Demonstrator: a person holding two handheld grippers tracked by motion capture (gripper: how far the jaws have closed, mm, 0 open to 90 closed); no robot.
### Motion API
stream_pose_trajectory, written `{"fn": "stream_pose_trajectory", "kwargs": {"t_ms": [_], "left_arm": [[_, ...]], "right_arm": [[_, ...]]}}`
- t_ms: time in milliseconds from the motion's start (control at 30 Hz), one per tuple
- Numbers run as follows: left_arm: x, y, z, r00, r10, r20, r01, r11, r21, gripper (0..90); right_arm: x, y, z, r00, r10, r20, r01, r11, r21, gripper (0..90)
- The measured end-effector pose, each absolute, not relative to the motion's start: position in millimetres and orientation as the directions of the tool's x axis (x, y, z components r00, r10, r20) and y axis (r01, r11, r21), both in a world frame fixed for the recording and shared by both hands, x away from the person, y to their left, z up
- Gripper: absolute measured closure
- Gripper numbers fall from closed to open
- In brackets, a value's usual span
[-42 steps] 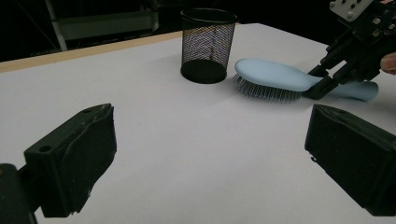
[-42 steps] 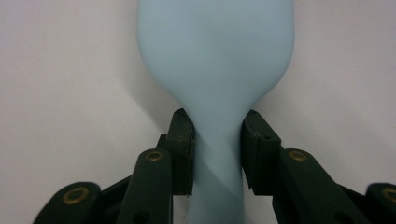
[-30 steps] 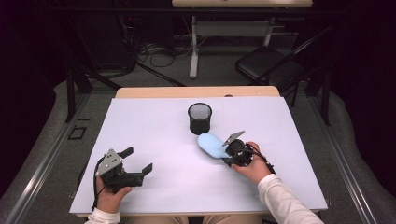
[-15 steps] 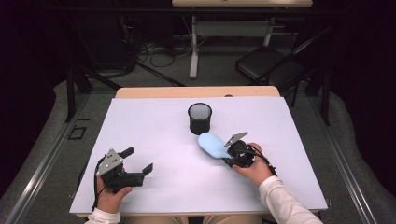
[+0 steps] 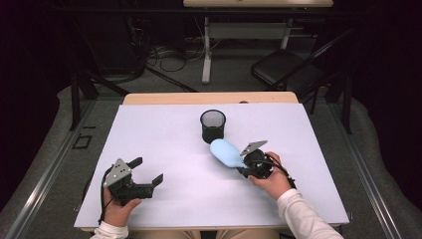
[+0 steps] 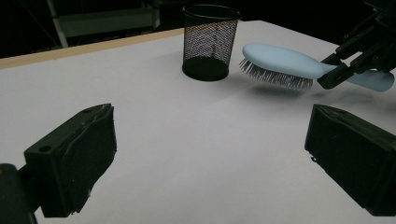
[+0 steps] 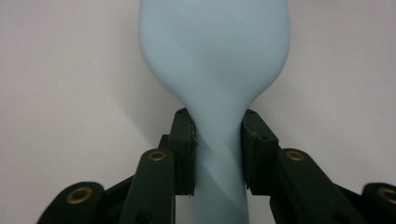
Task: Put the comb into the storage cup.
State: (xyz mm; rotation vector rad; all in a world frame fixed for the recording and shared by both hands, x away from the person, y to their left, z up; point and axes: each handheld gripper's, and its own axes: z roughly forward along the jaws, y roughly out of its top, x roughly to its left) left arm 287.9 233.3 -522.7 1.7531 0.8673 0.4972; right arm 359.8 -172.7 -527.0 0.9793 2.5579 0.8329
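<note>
**One brush, held by the handle, pointing at the cup**

Two grippers sit over a white table, each held in a person's hand. The right gripper pinches a pale blue hairbrush by the narrow neck of its handle, one jaw pressed on each side. The brush hangs just above the table with its bristles facing down, and a shadow lies beneath it.

The brush's long axis runs from the right gripper away from the person and toward their left. Its rounded head ends just beside a black mesh cup, which stands upright near the table's middle. The head is close to the cup's base but appears not to touch it. The cup looks empty.

The left gripper rests near the table's front left corner, jaws spread wide and holding nothing, well apart from both brush and cup. The right hand is clearly nearer the cup, so any move to drop the brush in would likely fall to it.
</note>
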Motion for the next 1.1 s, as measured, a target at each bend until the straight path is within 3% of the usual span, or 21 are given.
{"fn": "stream_pose_trajectory", "kwargs": {"t_ms": [1100], "left_arm": [[289, 230, -523, 0.652, 0.754, -0.081, 0.319, -0.175, 0.931, 2.2]], "right_arm": [[365, -158, -486, -0.732, 0.680, -0.041, 0.423, 0.501, 0.755, 68.9]]}}
